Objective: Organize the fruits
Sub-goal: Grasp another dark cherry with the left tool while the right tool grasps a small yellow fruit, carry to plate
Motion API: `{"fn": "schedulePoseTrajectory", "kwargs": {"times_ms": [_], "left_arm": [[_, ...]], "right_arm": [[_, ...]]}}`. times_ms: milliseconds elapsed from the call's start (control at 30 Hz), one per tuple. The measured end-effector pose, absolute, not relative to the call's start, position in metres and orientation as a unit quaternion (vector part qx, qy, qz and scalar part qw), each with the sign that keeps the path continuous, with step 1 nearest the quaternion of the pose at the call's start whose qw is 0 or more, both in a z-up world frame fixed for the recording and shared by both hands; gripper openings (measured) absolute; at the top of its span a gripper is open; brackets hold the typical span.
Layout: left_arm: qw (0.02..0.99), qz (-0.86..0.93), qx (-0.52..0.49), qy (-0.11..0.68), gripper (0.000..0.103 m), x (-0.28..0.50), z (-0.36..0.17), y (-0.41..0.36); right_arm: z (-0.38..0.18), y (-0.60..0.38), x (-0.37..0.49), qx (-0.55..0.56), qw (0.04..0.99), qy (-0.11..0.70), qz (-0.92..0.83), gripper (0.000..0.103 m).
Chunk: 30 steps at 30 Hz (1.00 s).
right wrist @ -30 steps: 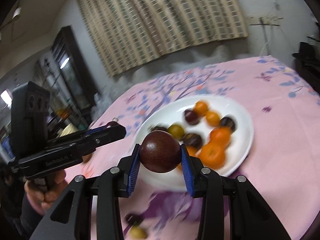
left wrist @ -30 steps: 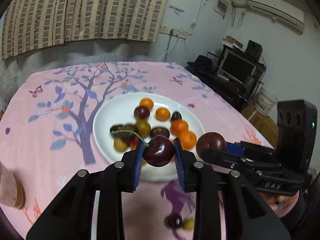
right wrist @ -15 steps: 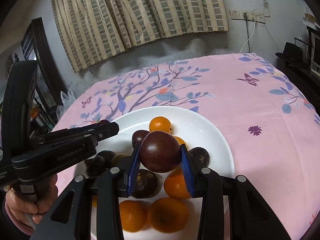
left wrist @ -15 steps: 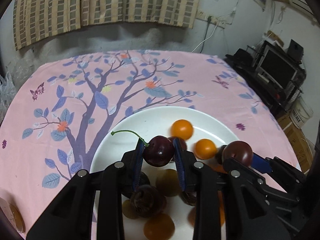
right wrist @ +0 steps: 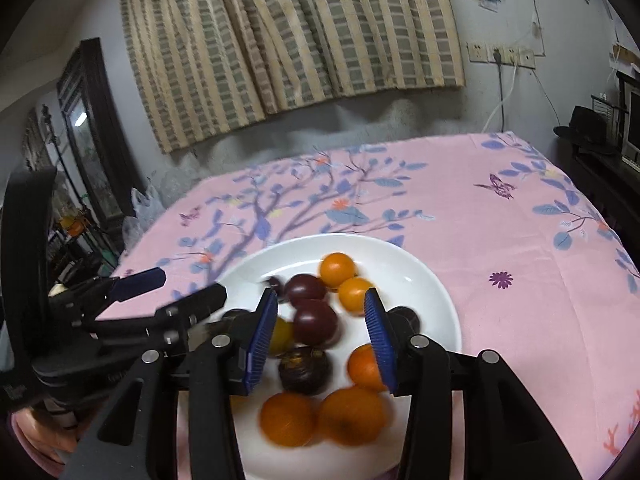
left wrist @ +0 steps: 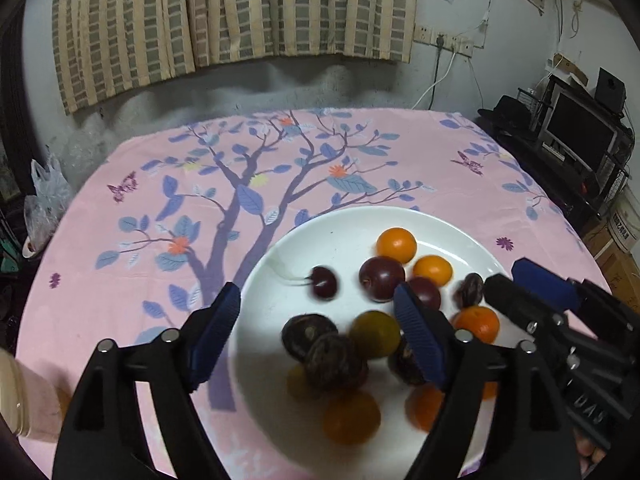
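Observation:
A white plate (left wrist: 280, 280) (right wrist: 432, 280) on the pink tablecloth holds several oranges, dark plums and passion fruits. My left gripper (left wrist: 316, 336) is open and empty above the plate's near side. A dark cherry (left wrist: 324, 282) with a stem lies blurred on the plate just beyond it. My right gripper (right wrist: 320, 340) is open and empty over the plate. A dark plum (right wrist: 315, 322) lies blurred between its blue pads, on the plate. Each gripper shows in the other's view, the right one (left wrist: 532, 288) and the left one (right wrist: 160, 292).
The pink tablecloth (left wrist: 280, 168) with a tree print covers the round table. Striped curtains (left wrist: 240, 12) hang on the wall behind. A desk with a monitor (left wrist: 576, 132) stands at the right. A dark cabinet (right wrist: 92, 128) stands at the left.
Both grippers opened. The cherry dropped from the left one onto the plate, and the plum dropped from the right one onto the plate. Both fruits are blurred.

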<state>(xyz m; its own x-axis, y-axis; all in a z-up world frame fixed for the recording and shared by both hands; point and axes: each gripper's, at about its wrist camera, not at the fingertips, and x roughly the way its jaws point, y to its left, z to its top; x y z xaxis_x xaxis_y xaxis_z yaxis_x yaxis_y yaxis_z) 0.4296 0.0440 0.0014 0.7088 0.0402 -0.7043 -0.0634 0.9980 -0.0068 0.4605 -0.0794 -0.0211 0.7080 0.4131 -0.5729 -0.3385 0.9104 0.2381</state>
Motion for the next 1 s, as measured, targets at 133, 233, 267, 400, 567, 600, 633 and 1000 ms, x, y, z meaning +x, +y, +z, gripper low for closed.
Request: {"fn": "schedulePoseTrajectory", "kwargs": {"times_ms": [133,233,267,400,567,600,633,1000], "left_arm": [[0.929,0.037,-0.022,0.368,0.094,0.388,0.012,0.048],[0.933,0.050,-0.041,0.355,0.098,0.350,0.009,0.059],[0.934,0.059,-0.048,0.349,0.098,0.338,0.005,0.064],[0.928,0.097,-0.063,0.353,0.098,0.306,-0.018,0.083],[0.914,0.124,-0.082,0.378,0.098,0.291,-0.034,0.105],[0.913,0.134,-0.086,0.375,0.098,0.291,-0.033,0.109],[0.913,0.140,-0.090,0.373,0.098,0.290,-0.032,0.112],[0.905,0.150,-0.116,0.380,0.098,0.290,-0.034,0.121]], "right_arm": [[-0.015,-0.077,0.426,0.047,0.923,0.313,0.218,0.050],[-0.023,-0.076,0.397,0.040,0.920,0.314,0.232,0.052],[-0.028,-0.075,0.388,0.042,0.915,0.320,0.241,0.052],[-0.055,-0.067,0.363,0.042,0.893,0.359,0.268,0.053],[-0.069,-0.047,0.337,-0.004,0.862,0.393,0.320,0.053],[-0.071,-0.043,0.332,-0.021,0.857,0.397,0.327,0.053],[-0.071,-0.041,0.326,-0.042,0.855,0.400,0.327,0.053],[-0.081,-0.035,0.290,-0.096,0.827,0.435,0.343,0.053]]}}
